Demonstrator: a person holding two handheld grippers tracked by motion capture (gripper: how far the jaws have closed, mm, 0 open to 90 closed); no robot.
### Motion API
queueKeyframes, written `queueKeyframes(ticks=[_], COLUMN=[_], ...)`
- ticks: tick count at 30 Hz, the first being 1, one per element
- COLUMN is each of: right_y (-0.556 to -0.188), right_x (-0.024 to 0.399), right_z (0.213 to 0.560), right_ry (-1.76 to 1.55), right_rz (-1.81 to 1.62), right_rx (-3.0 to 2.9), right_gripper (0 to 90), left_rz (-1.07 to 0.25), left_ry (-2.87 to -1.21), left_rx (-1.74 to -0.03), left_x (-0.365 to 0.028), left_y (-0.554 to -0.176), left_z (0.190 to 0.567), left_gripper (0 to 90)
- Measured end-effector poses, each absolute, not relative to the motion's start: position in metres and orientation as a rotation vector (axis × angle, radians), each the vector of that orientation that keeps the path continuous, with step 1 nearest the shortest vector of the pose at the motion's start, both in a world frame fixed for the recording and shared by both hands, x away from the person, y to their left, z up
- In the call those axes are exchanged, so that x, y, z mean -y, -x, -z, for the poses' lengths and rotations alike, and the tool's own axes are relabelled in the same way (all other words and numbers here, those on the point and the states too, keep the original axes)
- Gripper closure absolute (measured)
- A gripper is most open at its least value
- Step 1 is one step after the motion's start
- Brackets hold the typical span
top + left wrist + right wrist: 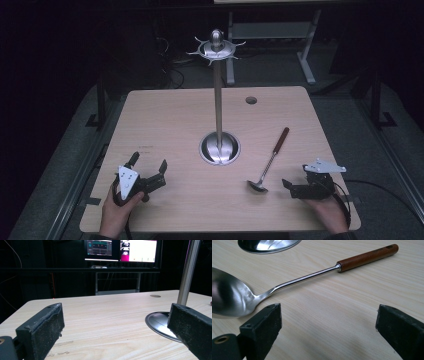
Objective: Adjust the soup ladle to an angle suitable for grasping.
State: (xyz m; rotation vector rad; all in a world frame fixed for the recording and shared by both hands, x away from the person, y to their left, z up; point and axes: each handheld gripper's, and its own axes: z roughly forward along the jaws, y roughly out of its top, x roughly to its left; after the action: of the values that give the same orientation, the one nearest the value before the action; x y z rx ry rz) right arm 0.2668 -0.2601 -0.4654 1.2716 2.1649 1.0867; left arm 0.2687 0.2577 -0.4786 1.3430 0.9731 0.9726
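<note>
Your table (165,120) is a light wood top with rounded corners and dark floor on every side, so anything pushed past its near edge, where both your hands rest, would drop off. At its middle stands the utensil stand (218,100), a steel pole on a round base with a ring of hooks at the top; every hook looks bare, so judging by that the hanging job has not begun. The ladle (269,162) lies flat on the wood to the right of the stand's base, bowl toward you and wooden handle pointing away toward the far edge, untouched. Your right gripper (289,186) sits just beside the bowl, jaws spread wide with nothing between them; in the right gripper view the ladle (307,277) lies just ahead of the pads. Your left gripper (148,167) rests well apart on the left, jaws also wide and empty. Open wood surrounds the ladle, and the stretch between it and the pole is free for a lift. The small cable hole (251,100) lies well out of the way.
</note>
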Motion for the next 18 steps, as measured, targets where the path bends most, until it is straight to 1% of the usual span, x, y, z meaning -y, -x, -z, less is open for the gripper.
queueKeyframes(ticks=[10,11,13,14,16,17,18], right_y=[-0.269,-0.271,-0.272,-0.275,-0.277,-0.279,-0.279], right_x=[0.263,0.265,0.266,0.266,0.266,0.266,0.266], right_z=[0.466,0.466,0.466,0.466,0.465,0.464,0.464], right_ry=[-1.293,-1.307,-1.31,-1.31,-1.319,-1.33,-1.336], right_rz=[-1.095,-1.11,-1.114,-1.106,-1.105,-1.114,-1.121], right_rx=[-2.167,-2.165,-2.167,-2.172,-2.166,-2.16,-2.158], right_gripper=[7.5,10.3,11.4,14.3,16.0,21.6,23.8], left_rz=[-0.976,-0.976,-0.98,-0.981,-0.976,-0.976,-0.976], left_ry=[-1.349,-1.346,-1.355,-1.355,-1.347,-1.346,-1.346], left_rx=[-0.98,-0.981,-0.975,-0.974,-0.977,-0.977,-0.977], left_x=[-0.258,-0.257,-0.258,-0.258,-0.257,-0.257,-0.257], left_y=[-0.269,-0.269,-0.269,-0.269,-0.269,-0.269,-0.269], left_z=[0.478,0.478,0.478,0.478,0.478,0.478,0.478], left_gripper=[0.3,0.3,0.3,0.3,0.3,0.3,0.3])
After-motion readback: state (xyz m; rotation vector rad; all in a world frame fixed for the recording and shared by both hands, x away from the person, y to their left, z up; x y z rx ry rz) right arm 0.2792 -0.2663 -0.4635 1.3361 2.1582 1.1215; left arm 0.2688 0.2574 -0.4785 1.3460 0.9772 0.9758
